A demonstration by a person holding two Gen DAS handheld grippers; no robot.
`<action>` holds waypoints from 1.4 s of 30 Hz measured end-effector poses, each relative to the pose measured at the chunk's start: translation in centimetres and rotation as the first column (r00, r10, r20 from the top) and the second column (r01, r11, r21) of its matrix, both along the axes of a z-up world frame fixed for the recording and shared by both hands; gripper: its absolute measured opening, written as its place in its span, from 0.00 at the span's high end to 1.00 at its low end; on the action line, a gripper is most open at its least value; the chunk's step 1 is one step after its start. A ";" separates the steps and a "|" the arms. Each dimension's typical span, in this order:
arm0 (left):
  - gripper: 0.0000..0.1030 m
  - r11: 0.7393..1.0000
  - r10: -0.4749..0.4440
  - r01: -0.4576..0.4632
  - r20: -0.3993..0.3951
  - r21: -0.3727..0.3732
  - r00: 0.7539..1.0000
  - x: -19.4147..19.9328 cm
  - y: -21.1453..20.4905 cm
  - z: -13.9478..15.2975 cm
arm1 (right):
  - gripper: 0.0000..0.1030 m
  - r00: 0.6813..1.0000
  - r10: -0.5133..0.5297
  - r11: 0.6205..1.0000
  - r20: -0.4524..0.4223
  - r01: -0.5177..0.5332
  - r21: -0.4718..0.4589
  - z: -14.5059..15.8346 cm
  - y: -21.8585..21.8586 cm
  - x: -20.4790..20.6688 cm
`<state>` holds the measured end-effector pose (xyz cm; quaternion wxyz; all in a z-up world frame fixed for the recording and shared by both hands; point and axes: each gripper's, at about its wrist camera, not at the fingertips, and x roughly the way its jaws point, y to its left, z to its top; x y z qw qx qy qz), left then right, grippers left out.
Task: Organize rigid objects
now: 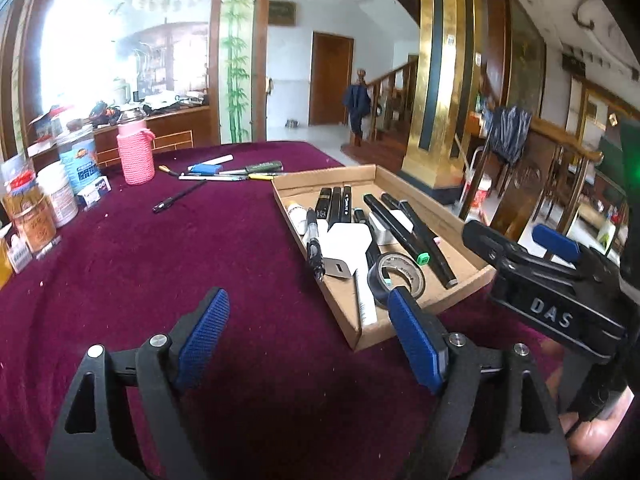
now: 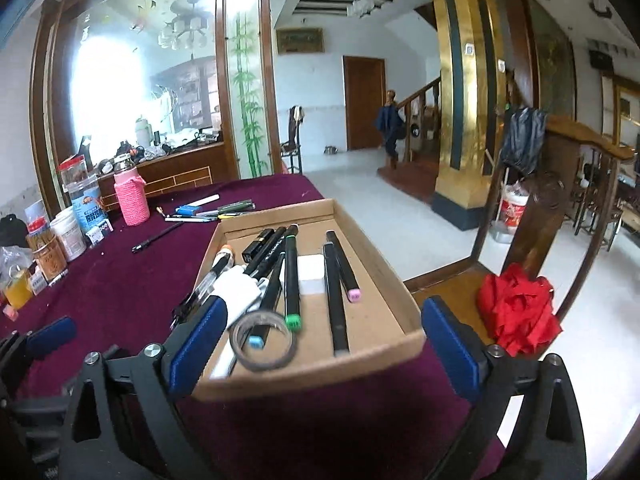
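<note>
Left gripper [image 1: 308, 344]: jaws spread wide, nothing between them, only the maroon surface [image 1: 120, 272] below. The cardboard tray [image 1: 452, 216] lies ahead and to the right of these jaws; its near corner sits just beyond the right pad. Right gripper [image 2: 320, 344]: jaws likewise spread wide and empty, with the near edge of the tray between them and just ahead. Inside the tray: a roll of tape [image 2: 264, 340] nearest the jaws, black markers [image 2: 336, 300] lying lengthwise, a white eraser block [image 2: 310, 280]. Loose pens [image 1: 224, 174] and a pink knitted bottle [image 1: 135, 156] stand far ahead, left of the left jaws.
</note>
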<state>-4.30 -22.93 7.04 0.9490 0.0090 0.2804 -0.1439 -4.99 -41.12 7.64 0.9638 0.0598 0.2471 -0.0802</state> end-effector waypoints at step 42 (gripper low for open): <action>0.20 0.994 0.015 -0.004 -0.096 0.112 0.995 0.6 0.7 -2.0 | 0.06 0.997 0.062 0.996 -0.047 -0.059 0.061 -2.6 0.7 -1.6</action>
